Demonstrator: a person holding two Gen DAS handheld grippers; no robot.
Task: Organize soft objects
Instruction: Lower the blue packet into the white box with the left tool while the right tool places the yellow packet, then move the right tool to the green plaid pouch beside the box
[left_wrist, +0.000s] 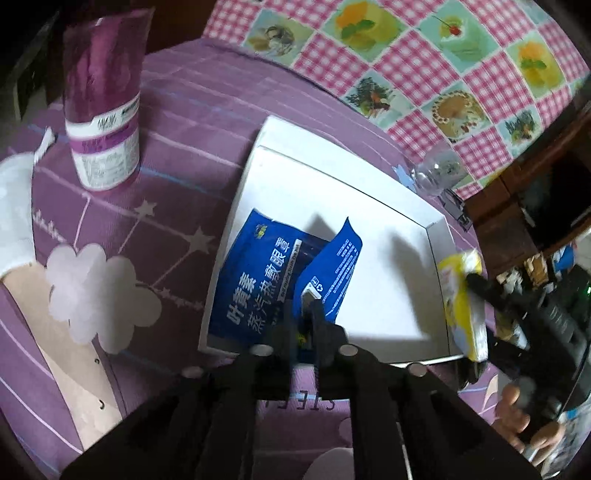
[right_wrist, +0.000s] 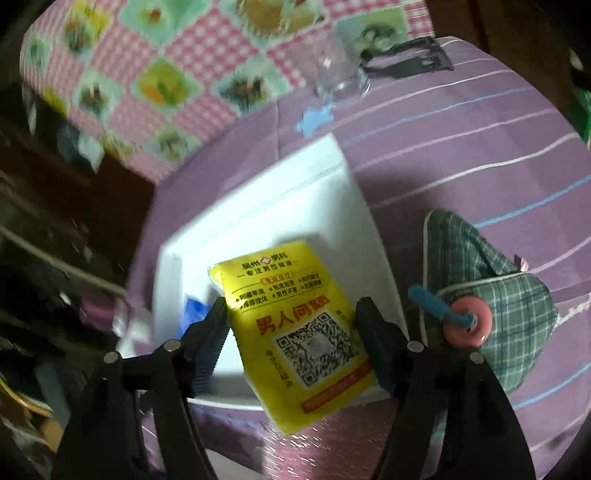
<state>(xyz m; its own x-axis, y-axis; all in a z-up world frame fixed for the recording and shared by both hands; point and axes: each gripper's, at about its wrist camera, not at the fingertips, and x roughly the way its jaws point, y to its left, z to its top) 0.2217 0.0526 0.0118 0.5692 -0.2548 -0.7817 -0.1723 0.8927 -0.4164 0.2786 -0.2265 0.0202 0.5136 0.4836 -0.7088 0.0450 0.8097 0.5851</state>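
A white shallow box (left_wrist: 369, 206) lies on the purple bedsheet. A blue eye-mask packet (left_wrist: 255, 280) lies flat in its left part. My left gripper (left_wrist: 308, 306) is shut on a second blue packet (left_wrist: 332, 273) and holds it tilted up over the box. My right gripper (right_wrist: 291, 325) is shut on a yellow tissue pack (right_wrist: 295, 321), held over the box's near rim (right_wrist: 170, 266). From the left wrist view, that yellow pack (left_wrist: 461, 306) hangs at the box's right edge.
A purple tissue roll pack (left_wrist: 103, 110) stands at the back left. A white pad (left_wrist: 14, 210) lies at far left. A clear glass (right_wrist: 340, 74) stands behind the box. A green plaid cloth (right_wrist: 498, 295) and a pink-and-blue toy (right_wrist: 469, 321) lie right of the box. A pink checked quilt (left_wrist: 424, 55) lies behind.
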